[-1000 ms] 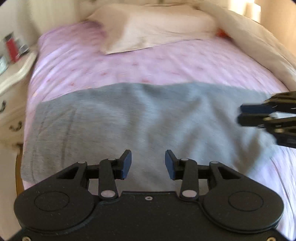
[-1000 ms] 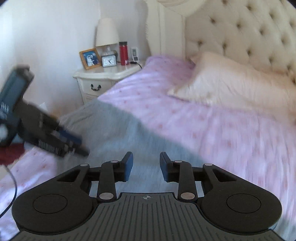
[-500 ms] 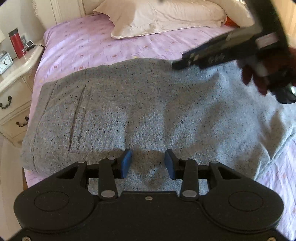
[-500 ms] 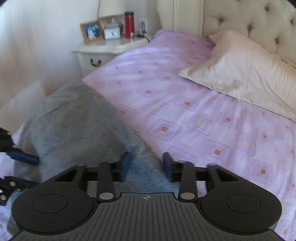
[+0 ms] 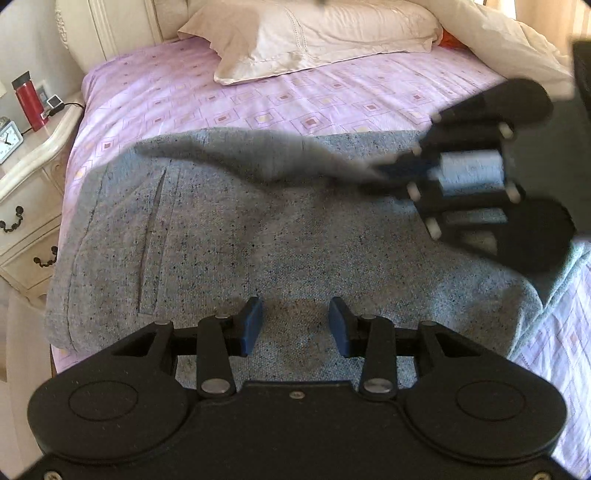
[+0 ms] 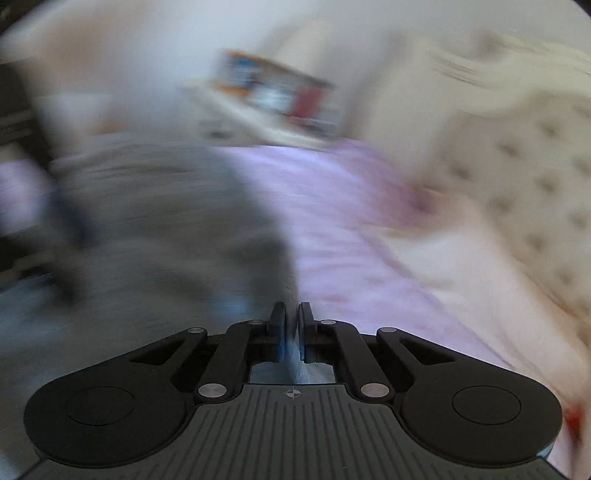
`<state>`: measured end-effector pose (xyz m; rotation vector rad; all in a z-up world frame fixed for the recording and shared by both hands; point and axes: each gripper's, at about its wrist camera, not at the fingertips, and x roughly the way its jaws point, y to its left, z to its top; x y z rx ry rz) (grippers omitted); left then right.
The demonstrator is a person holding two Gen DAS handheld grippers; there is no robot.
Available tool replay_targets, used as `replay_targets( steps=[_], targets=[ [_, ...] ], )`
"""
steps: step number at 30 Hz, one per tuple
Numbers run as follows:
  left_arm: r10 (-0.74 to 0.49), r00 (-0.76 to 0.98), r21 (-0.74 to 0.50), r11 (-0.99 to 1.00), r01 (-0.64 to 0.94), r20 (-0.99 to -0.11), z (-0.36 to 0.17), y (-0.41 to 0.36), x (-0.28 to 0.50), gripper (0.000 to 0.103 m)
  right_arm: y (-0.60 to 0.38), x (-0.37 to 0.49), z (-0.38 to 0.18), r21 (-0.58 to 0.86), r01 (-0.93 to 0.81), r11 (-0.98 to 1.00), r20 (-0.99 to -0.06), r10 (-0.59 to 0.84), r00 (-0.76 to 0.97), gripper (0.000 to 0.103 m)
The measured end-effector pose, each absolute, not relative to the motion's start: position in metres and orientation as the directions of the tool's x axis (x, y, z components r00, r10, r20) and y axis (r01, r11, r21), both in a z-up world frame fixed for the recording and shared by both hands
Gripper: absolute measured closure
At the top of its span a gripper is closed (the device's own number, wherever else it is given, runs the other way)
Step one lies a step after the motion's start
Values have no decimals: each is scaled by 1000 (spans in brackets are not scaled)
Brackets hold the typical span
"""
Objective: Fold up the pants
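Grey speckled pants (image 5: 280,236) lie flat across the pink bed sheet (image 5: 229,107), with a pocket seam at the left. My left gripper (image 5: 295,326) is open and empty, low over the near edge of the pants. My right gripper (image 5: 384,173) is shut on the far edge of the pants and lifts a ridge of fabric (image 5: 273,162) off the bed. In the blurred right wrist view my right gripper (image 6: 291,328) pinches a thin strip of the grey pants (image 6: 162,229) between its pads.
A cream pillow (image 5: 314,33) lies at the head of the bed and a cream duvet (image 5: 509,48) at the far right. A white nightstand (image 5: 26,177) at the left carries a red bottle (image 5: 27,99) and a clock (image 5: 9,138).
My right gripper came down to the far edge of the pants, shut on it and raised it. My left gripper stayed open over the near edge.
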<state>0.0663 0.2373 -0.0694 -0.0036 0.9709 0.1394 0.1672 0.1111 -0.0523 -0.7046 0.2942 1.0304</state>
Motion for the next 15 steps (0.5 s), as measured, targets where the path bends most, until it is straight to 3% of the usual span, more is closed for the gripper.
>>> replay_targets(
  steps=[4,7,9,12,15],
  targets=[
    [117,545,67,991,-112,-830,-67,235,66,55,100,182,-27,-271,-840,470,-476,694,541,91],
    [85,520,45,995,-90,-850,-53,235,68,59,92,172,-19,-180,-889,422,-492,744,452,91],
    [39,574,-14,996,-88,-818,-29,243,72,58,96,172,-20,-106,-910,400,-535,749,392,91],
    [113,662,22,989,-143,-741,0,258,92,55,111,178,-30,-61,-914,401,-585,728,358,91],
    [183,644,37,972,-234,-742,-4,285,126,55,125,191,-42,-32,-887,460,-609,695,382,91]
  ],
)
